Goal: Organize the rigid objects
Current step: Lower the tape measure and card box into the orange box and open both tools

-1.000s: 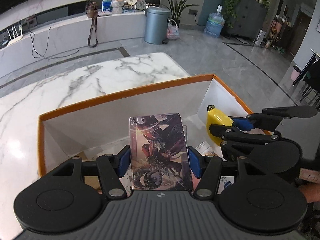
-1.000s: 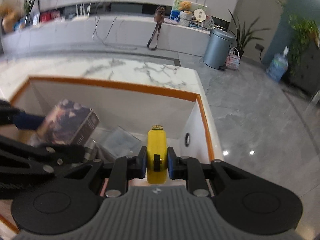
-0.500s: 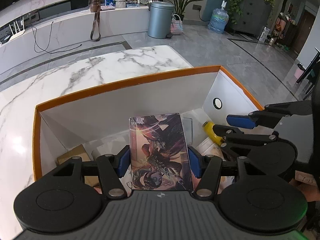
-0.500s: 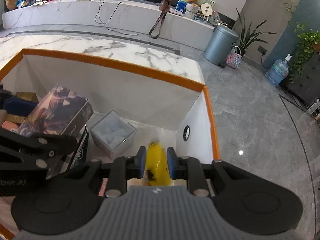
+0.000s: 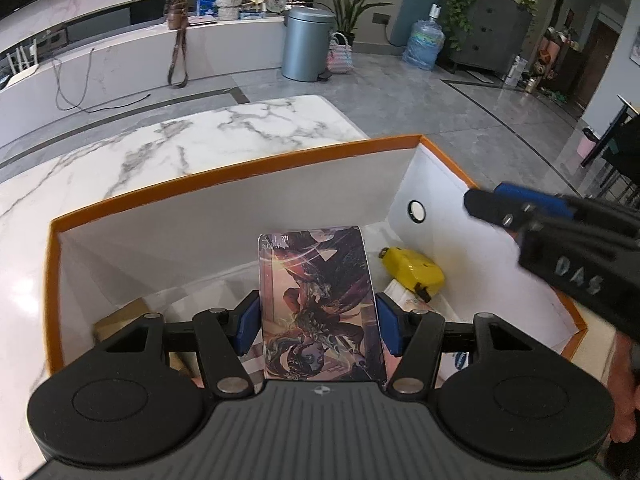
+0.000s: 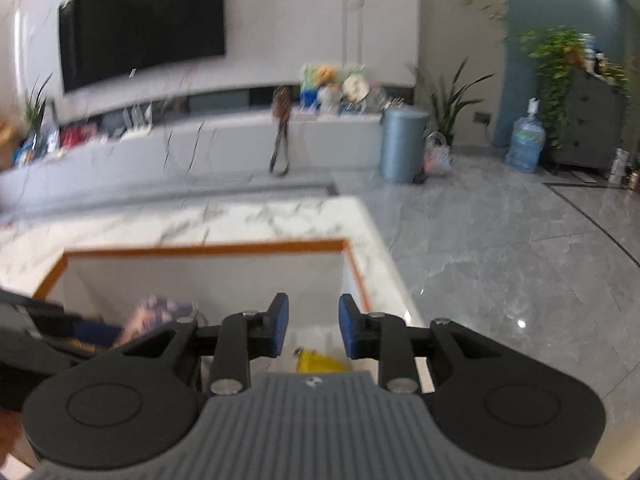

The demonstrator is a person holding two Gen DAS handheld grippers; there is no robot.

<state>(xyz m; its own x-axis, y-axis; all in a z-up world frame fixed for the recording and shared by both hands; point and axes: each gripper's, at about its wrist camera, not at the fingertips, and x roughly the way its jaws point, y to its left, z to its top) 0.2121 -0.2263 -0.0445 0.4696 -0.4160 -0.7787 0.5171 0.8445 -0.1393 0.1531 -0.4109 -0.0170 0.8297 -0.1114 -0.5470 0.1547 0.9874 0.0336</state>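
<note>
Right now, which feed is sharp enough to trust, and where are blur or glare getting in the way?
Left wrist view: sharp; the picture box and yellow tape measure read clearly, with fisheye bending at the edges. Right wrist view: motion-blurred throughout, the TV and orange box rim smeared, with small glare spots on the floor.

An orange rim and white inner walls are seen on the box [image 5: 224, 172], which is set on a white tabletop [image 5: 168, 148] veined in grey marble. A dark fantasy print in purple, red and pink tones is carried by the card box [image 5: 320, 304], blue pads on black linkages and a grey ribbed body are shown by the left gripper [image 5: 318, 326] and the right gripper [image 6: 313, 326], and the tape measure [image 5: 412, 270] is yellow with a black tab. Beyond, a blue-grey bin [image 5: 307, 43], a grey tiled floor [image 5: 420, 100] and a black screen [image 6: 140, 20] on a white wall are visible.
</note>
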